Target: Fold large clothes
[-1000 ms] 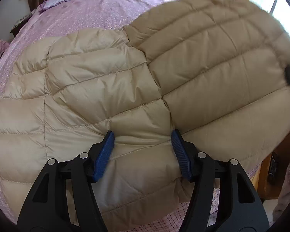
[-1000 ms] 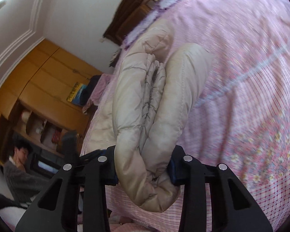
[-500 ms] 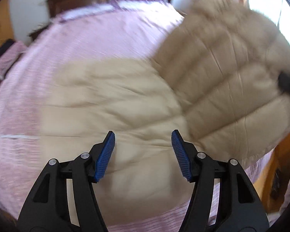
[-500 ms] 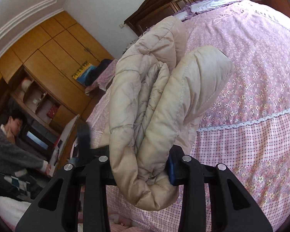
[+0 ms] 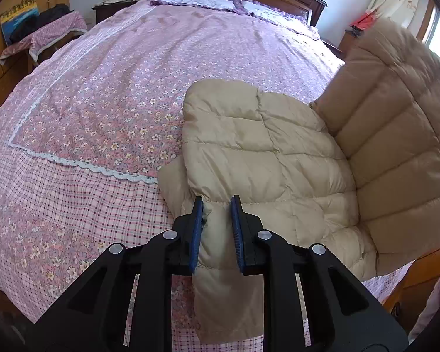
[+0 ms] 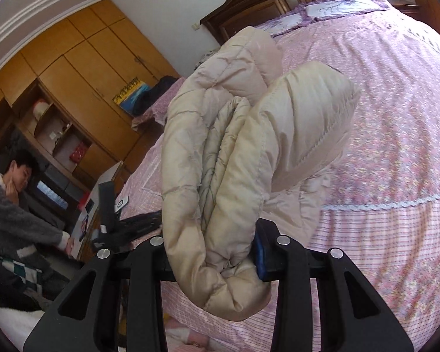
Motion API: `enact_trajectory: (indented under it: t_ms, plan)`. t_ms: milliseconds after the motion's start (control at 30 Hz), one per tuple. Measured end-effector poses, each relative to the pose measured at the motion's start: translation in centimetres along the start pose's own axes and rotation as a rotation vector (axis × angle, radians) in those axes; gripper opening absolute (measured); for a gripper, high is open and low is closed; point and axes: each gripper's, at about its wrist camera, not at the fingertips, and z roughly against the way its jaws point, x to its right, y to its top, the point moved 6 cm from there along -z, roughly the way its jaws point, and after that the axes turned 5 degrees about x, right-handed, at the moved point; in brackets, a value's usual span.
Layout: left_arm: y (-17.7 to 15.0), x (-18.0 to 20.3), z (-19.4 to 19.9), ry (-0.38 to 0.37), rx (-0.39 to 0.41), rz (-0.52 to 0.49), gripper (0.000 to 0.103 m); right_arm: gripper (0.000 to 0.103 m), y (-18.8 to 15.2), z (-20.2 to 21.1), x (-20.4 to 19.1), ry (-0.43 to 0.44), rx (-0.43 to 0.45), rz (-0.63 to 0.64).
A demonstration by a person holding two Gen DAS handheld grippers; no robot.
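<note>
Plainly both claws clench the puffer jacket (image 5: 267, 152); bunched folds hide the right claw (image 6: 211, 246) pads; left claw (image 5: 217, 228) pinches its hem.

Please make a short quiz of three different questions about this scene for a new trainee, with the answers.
1. True or false: the left gripper is open and touches nothing.
2. What does the right gripper hold? A) a pillow B) a bunched part of the beige down jacket C) nothing
3. Fill in: the jacket lies on a bed with a ____ floral bedspread.

Key: 1. false, it is shut on the jacket's edge; 2. B; 3. pink.
</note>
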Motion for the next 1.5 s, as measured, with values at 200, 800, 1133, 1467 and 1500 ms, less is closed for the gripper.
enact_trajectory:
  t_ms: [200, 800, 1133, 1467, 1500]
  plan:
    - [-0.2, -0.1, 0.1, -0.014, 0.005, 0.004, 0.019, 0.035, -0.6, -4.9, -3.9, 0.012, -0.094, 0.074]
    - [0.7, -4.1, 4.4, -0.023, 0.072, 0.09, 0.02, 0.046, -6.0, -14.9, -5.7, 0.052, -0.268, 0.073]
    - [4.2, 1.6, 9.2, -0.178, 0.171, -0.01, 0.059, 0.069, -4.0, -7.0, -6.3, 0.185, -0.119, 0.008]
    - [4.8, 4.9, 4.0, -0.135, 0.086, 0.001, 0.06, 0.07, -2.9, -3.6, 1.5, -0.005, 0.039, -0.071]
    - [4.6, 5.0, 3.3, -0.15, 0.066, 0.014, 0.059, 0.07, -3.1, -3.7, 2.3, -0.03, 0.049, -0.078]
